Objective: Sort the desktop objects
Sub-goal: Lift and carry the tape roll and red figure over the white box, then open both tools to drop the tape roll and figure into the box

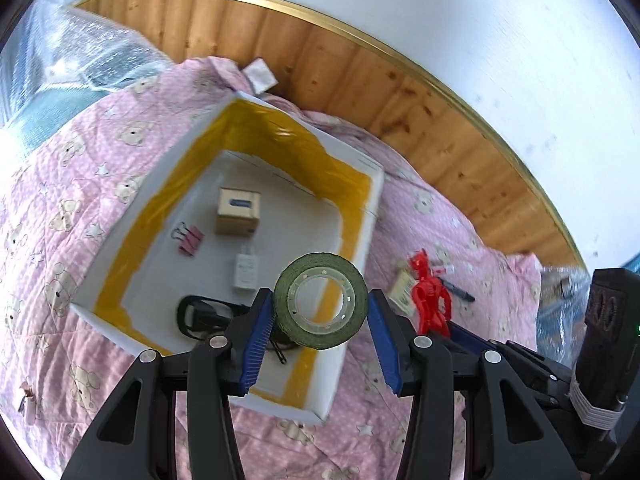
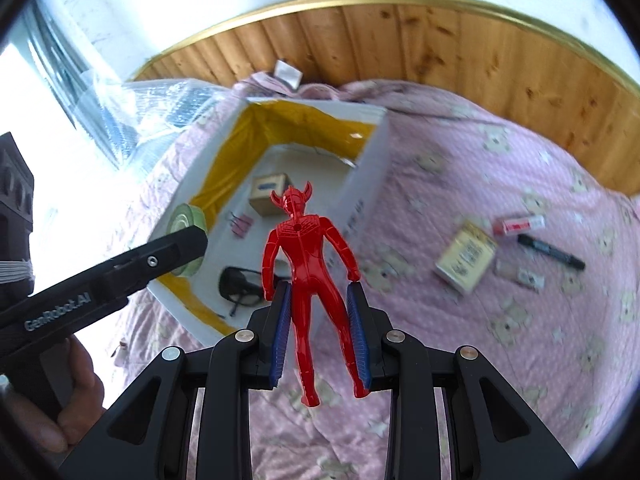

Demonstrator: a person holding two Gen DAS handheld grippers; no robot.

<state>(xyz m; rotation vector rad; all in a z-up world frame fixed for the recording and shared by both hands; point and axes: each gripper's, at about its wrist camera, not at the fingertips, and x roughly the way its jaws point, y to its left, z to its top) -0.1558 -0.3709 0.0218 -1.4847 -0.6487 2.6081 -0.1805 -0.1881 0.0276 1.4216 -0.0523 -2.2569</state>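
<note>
Left hand-held gripper (image 1: 320, 312) above the near wall of the white box (image 1: 360, 240): a roll of green tape (image 1: 320, 304) sits between its blue pads, touching the left pad (image 1: 258, 340), with a gap to the right one, so whether it is clamped cannot be told. Right hand-held gripper (image 2: 320, 328) closed on a red toy figure (image 2: 306, 264), pads at its legs, over the pink bed cover (image 2: 500, 360). Inside the box: cardboard carton (image 1: 237, 212), pink binder clips (image 1: 188, 238), white tag (image 1: 245, 276), and black glasses (image 1: 200, 314) partly hidden by the left pad. At 2 o'clock of the figure, a blurred packet (image 2: 466, 256), marker (image 2: 550, 252) and red-white tube (image 2: 520, 224).
</note>
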